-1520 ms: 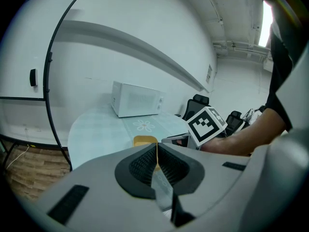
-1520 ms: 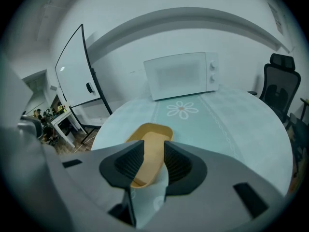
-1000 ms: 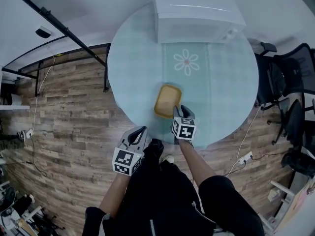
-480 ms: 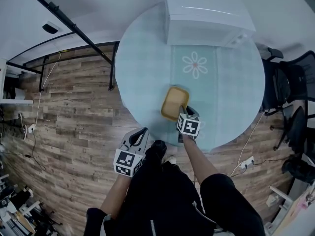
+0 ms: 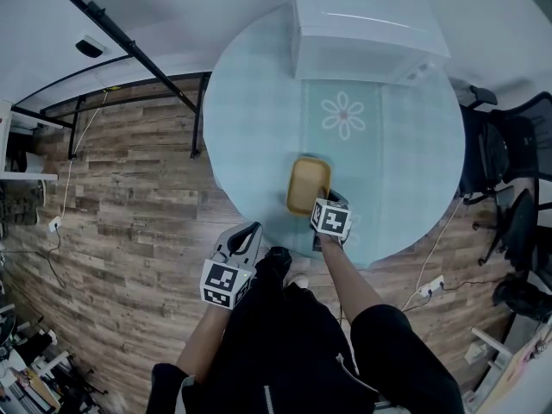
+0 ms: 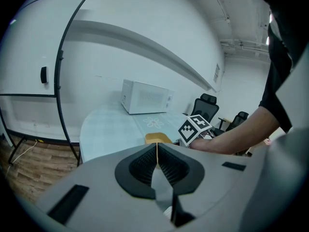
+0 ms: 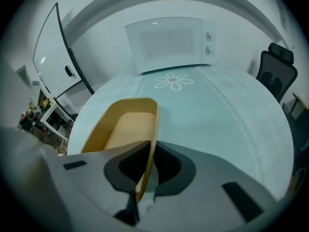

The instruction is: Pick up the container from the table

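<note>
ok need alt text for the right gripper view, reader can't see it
The right gripper has just closed its jaws on one side wall of a shallow yellow container resting on a round pale-blue table. Beyond it are a white microwave and a flower print on the tabletop, with a black office chair at the right.

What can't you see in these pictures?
Container near end: head view, covered by right gripper, whose jaws have just closed on its wall.
Container underside: all views, faces down; lift unclear.
Most of container: left gripper view, behind left gripper.
Microwave back: head view, cut by top edge.
</note>
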A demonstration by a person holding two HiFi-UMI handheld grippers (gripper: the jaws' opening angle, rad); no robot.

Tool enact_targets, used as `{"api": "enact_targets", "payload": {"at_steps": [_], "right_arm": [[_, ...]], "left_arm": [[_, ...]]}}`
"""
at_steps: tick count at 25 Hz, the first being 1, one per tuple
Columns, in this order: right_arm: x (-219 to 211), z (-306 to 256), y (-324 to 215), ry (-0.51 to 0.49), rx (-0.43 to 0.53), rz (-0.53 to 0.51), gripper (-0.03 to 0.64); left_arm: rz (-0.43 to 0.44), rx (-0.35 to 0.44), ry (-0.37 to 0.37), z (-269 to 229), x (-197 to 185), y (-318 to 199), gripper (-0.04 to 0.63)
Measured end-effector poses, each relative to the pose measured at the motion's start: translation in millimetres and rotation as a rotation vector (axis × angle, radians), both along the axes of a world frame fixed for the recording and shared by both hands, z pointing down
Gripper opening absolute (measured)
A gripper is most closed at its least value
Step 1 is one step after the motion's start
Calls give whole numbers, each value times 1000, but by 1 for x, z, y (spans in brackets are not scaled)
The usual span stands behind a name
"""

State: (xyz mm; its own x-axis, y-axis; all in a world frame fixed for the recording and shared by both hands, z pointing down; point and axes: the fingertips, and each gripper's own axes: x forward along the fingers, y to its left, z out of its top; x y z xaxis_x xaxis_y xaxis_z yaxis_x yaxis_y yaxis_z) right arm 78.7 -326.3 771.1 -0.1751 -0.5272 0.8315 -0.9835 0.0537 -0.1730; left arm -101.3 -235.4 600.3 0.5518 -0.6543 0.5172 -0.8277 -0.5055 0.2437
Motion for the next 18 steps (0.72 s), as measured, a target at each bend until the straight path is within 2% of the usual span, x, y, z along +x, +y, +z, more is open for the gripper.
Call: {"api": "enact_targets", "payload": {"at_steps": [18], "right_arm": [[15,-35,13,-22,36,-57,28]], "left_arm": [[42,31,18,-10,25,3,18]]}}
